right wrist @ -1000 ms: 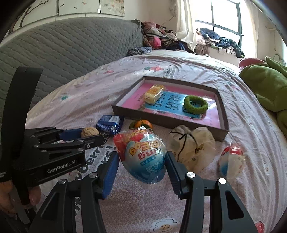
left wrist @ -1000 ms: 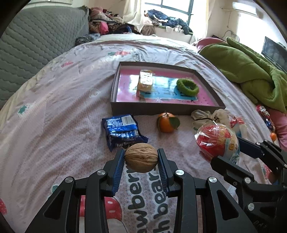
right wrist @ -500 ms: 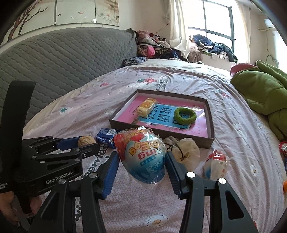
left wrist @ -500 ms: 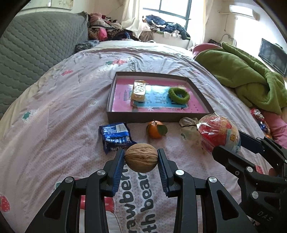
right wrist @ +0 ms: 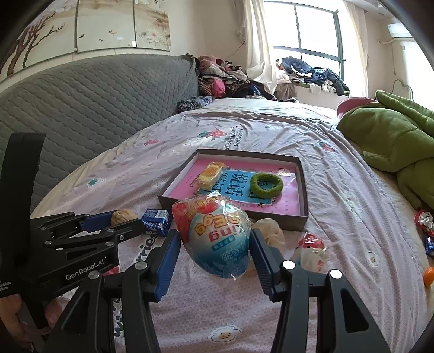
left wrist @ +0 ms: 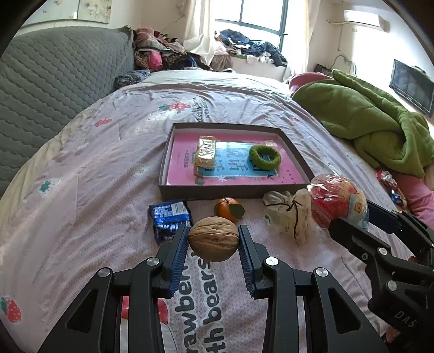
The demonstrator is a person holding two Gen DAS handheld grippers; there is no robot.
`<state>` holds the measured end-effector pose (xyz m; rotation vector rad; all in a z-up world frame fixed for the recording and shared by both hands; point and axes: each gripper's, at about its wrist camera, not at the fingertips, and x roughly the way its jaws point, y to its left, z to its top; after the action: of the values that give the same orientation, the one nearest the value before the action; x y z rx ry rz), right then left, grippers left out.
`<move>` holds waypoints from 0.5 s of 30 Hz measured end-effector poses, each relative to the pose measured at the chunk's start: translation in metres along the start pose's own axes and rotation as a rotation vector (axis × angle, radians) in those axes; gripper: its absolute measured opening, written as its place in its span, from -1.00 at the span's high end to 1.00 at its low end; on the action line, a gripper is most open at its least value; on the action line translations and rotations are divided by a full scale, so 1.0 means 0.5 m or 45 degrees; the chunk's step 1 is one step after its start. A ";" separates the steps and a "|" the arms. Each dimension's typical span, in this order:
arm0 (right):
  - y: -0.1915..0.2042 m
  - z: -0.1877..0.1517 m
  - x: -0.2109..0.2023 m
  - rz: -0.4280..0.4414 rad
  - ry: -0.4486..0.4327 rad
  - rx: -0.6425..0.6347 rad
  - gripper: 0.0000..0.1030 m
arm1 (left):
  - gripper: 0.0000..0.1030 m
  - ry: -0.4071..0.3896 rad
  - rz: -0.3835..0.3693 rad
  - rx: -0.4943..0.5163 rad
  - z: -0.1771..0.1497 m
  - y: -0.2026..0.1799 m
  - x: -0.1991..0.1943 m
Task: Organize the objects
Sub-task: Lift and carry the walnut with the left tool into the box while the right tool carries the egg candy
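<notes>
Left gripper (left wrist: pixel 213 239): jaws pinched a walnut (left wrist: pixel 213 238) at its widest part, low centre of the left wrist view, off the bed.
Right gripper (right wrist: pixel 215 244): jaws clamped a wrapped toy egg (right wrist: pixel 215 237), centre of the right wrist view.
Handling: the walnut looked hard, light and round, liable to roll; the egg's film looked slippery, best gripped across its middle.
Destination: probably the shallow box (left wrist: pixel 230 188), centre frame, already holding a snack bar (left wrist: pixel 205 150) and a green ring (left wrist: pixel 265 157).

Bed (left wrist: pixel 114 168) under a pale pink printed sheet, grey quilted headboard (left wrist: pixel 54 81) along its left side, sunlit curtained window (right wrist: pixel 306 35) beyond the bed's far end, clothes heaped on the sill (left wrist: pixel 249 51), green blanket (left wrist: pixel 374 127) bunched at the bed's right, air conditioner (left wrist: pixel 362 18) high on the cream wall
</notes>
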<state>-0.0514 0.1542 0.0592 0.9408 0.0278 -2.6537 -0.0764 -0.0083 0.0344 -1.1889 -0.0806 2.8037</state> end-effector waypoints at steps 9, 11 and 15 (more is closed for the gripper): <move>-0.021 0.025 -0.013 -0.020 -0.035 0.016 -0.02 | 0.27 -0.033 -0.004 0.023 0.040 -0.015 0.000; -0.023 0.032 -0.015 -0.020 -0.040 0.018 -0.02 | 0.27 -0.041 -0.007 0.027 0.050 -0.019 0.000; -0.027 0.047 -0.017 -0.027 -0.058 0.012 -0.02 | 0.27 -0.055 -0.009 0.037 0.068 -0.030 0.000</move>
<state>-0.0639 0.1664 0.0817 0.8877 0.0151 -2.6963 -0.0997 0.0060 0.0593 -1.1197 -0.0469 2.8149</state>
